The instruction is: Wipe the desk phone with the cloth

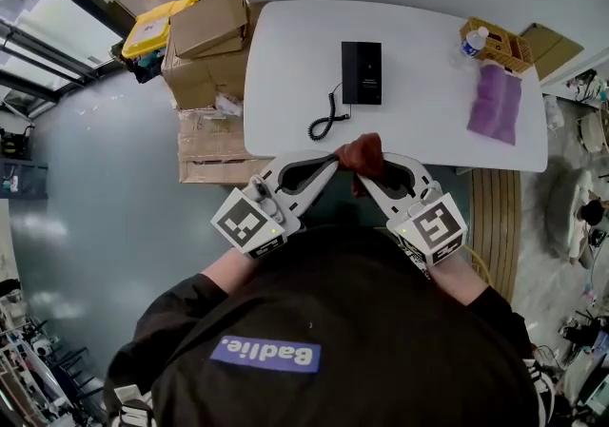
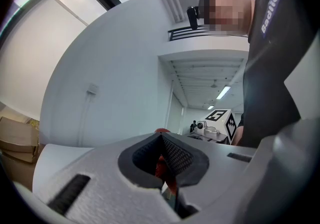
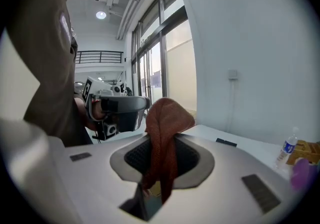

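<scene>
**Both grippers pinch one cloth; phone sits apart on the table**

In the head view, the person's dark torso [image 1: 333, 339] fills the bottom of the frame. The white table [image 1: 419, 130] spans the upper middle and right. A stack of boxes [image 1: 205, 49] stands against its left edge, at the upper left.

The left gripper [image 1: 328, 164] and right gripper [image 1: 376, 170] rise from the lower centre and lean toward each other. Their tips meet over the table's near edge. Each bears a marker cube just above the torso.

On the table at the right lies a limp purple item [image 1: 496, 102]; whether it is cloth or a bag I cannot tell. Just above it, at the table's upper right corner, stands a basket [image 1: 500, 45].

The black phone [image 1: 362, 72] lies flat in the upper centre of the table. It is well apart from both grippers and nothing touches it.

The rust-brown cloth [image 1: 362, 154] is bunched at centre frame, right where the two gripper tips meet.

In the right gripper view, the right gripper [image 3: 160, 140] is clamped on the cloth [image 3: 167, 118]. It bulges above the pads and hangs down between them.

In the left gripper view, the left gripper [image 2: 162, 138] is pressed together on a thin red strip of the cloth [image 2: 161, 165].

A coiled cord [image 1: 328, 116] trails from the phone's lower left toward the near edge. A small bottle [image 1: 473, 39] stands at the basket's left side.
</scene>
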Demonstrator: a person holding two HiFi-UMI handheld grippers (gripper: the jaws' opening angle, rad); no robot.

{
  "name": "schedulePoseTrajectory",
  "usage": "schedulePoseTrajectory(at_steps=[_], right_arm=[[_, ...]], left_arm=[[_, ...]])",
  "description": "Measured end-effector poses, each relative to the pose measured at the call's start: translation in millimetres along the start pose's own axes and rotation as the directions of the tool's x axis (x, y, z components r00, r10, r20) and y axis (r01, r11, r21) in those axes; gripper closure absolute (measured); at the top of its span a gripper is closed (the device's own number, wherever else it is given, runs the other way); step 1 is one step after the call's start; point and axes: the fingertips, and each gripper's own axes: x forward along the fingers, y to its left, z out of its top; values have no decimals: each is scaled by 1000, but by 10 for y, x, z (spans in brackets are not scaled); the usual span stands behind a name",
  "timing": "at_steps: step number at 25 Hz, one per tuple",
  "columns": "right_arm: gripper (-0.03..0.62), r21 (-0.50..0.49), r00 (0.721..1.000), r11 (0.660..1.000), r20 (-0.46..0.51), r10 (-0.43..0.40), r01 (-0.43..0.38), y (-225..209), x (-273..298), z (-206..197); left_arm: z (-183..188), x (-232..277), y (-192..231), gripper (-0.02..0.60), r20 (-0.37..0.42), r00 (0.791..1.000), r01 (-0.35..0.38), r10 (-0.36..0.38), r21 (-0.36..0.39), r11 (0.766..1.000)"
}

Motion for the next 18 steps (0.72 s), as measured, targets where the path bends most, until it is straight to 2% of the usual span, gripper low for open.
schedulePoseTrajectory(at_steps=[4, 10, 18], right_arm=[[505, 24, 1000, 999, 24, 20, -21, 15, -23, 31], [505, 25, 996, 998, 73, 50, -52, 51, -56, 146], [505, 24, 994, 997, 84, 74, -76, 91, -93, 180]], left_arm=[[-99, -11, -22, 572, -71, 997, -25, 24, -12, 1000], [-128, -18, -36, 572, -72, 997, -41, 40, -13, 999], [-126, -50, -108, 572, -66, 997, -48, 47, -13, 999]])
